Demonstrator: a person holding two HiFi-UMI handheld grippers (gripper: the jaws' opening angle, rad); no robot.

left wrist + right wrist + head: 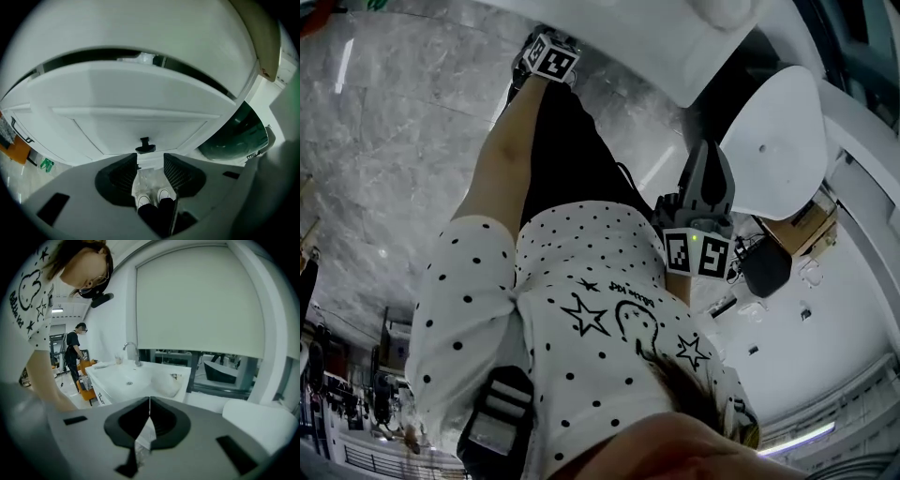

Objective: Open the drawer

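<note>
Left hand-held gripper (150, 159), jaws apart before drawer knob (145, 146), right hand-held gripper (149, 402) closed

Left gripper (150, 169) — in head view, 2 jaws hidden beyond cube (551, 58).

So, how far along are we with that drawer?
Done: nothing I can confirm; the white drawer front shows a dark gap above it, open or not, unclear. In hand: the left gripper, jaws open, sits just short of the black handle, not on it. The right gripper is shut, empty. Still to do: grip and pull.
</note>
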